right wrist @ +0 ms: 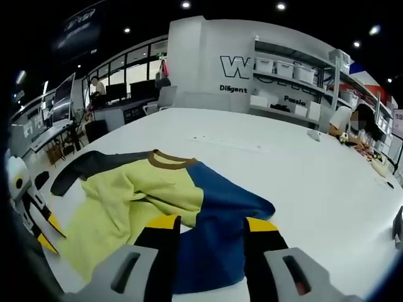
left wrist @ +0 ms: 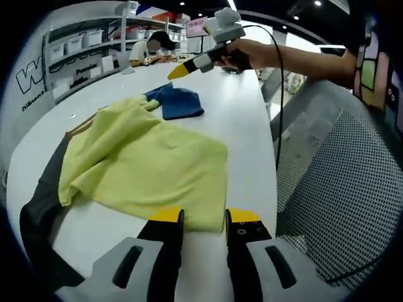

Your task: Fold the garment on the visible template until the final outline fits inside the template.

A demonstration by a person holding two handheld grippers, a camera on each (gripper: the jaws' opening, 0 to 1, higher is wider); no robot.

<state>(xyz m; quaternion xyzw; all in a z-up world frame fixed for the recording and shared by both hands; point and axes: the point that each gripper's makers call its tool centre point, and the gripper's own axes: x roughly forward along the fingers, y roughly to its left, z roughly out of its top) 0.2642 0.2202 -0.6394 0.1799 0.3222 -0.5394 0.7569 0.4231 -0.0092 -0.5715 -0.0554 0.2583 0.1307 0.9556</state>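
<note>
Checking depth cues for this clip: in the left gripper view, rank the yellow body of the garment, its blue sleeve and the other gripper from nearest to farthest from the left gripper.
1. Yellow body, right at the left gripper, straight ahead.
2. Blue sleeve, beyond the yellow part, mid-table.
3. Right gripper, held by a hand above the table's far part.

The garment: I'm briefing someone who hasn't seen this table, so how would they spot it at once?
Look at the large white table. The garment lies rumpled near its edge, just ahead of the right tongs. It is a colour-block top: pale yellow body, one blue sleeve, one dark grey sleeve and a brown collar band.
</note>
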